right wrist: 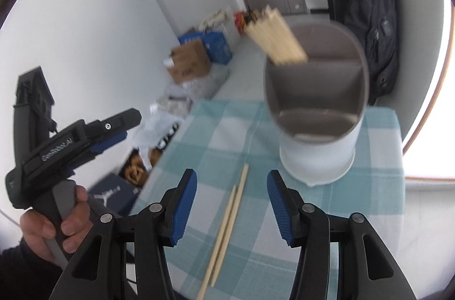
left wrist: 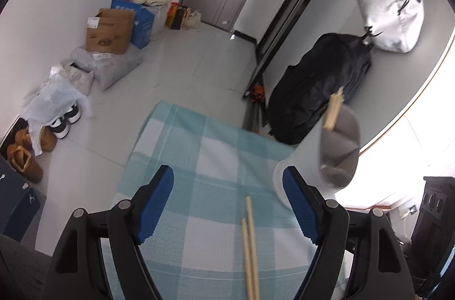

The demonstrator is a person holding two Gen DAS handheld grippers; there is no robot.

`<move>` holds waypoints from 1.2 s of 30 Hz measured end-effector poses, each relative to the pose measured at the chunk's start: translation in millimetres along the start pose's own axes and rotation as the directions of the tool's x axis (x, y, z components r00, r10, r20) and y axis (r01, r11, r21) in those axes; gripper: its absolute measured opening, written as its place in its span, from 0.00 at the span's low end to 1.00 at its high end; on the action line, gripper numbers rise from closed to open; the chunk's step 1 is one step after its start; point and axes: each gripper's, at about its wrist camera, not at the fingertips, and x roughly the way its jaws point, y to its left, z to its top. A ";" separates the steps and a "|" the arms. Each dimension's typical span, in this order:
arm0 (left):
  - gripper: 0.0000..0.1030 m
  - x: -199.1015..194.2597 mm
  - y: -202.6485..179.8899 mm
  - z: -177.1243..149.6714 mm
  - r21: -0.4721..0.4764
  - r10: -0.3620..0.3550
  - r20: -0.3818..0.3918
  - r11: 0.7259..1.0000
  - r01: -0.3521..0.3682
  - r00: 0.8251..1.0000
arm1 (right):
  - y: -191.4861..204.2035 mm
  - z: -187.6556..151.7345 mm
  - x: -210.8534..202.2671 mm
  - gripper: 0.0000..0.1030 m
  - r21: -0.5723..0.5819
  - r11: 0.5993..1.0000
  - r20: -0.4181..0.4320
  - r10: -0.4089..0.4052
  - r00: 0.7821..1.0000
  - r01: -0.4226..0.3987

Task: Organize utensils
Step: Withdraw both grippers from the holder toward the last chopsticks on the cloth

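Left gripper: jaws spread wide, blue pads facing each other, nothing between them touched. Seen from the right wrist camera, held off to the left side, raised, its 2 fingers pointing right and slightly up, gripped at the handle by the left hand, fingers curled around it. Right gripper: jaws likewise spread wide, blue pads apart, pointing forward and down, holding nothing.

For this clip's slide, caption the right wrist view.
Open right gripper above two chopsticks beside the divided holder.
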 end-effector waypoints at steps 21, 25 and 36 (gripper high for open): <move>0.74 7.4 68.6 0.5 -0.121 0.030 -0.053 0.992 -0.036 0.998 | 21.0 30.7 140.7 0.41 -0.147 0.977 -0.325 -0.196 0.925 0.155; 0.74 7.3 75.1 3.1 -0.152 0.017 -0.061 0.988 -0.026 0.998 | 15.5 31.8 149.1 0.36 -0.124 0.974 -0.338 -0.219 0.915 0.188; 0.74 10.5 82.7 4.6 -0.167 0.011 -0.086 0.986 -0.025 0.996 | 12.1 30.2 147.9 0.17 -0.142 0.950 -0.332 -0.311 0.891 0.278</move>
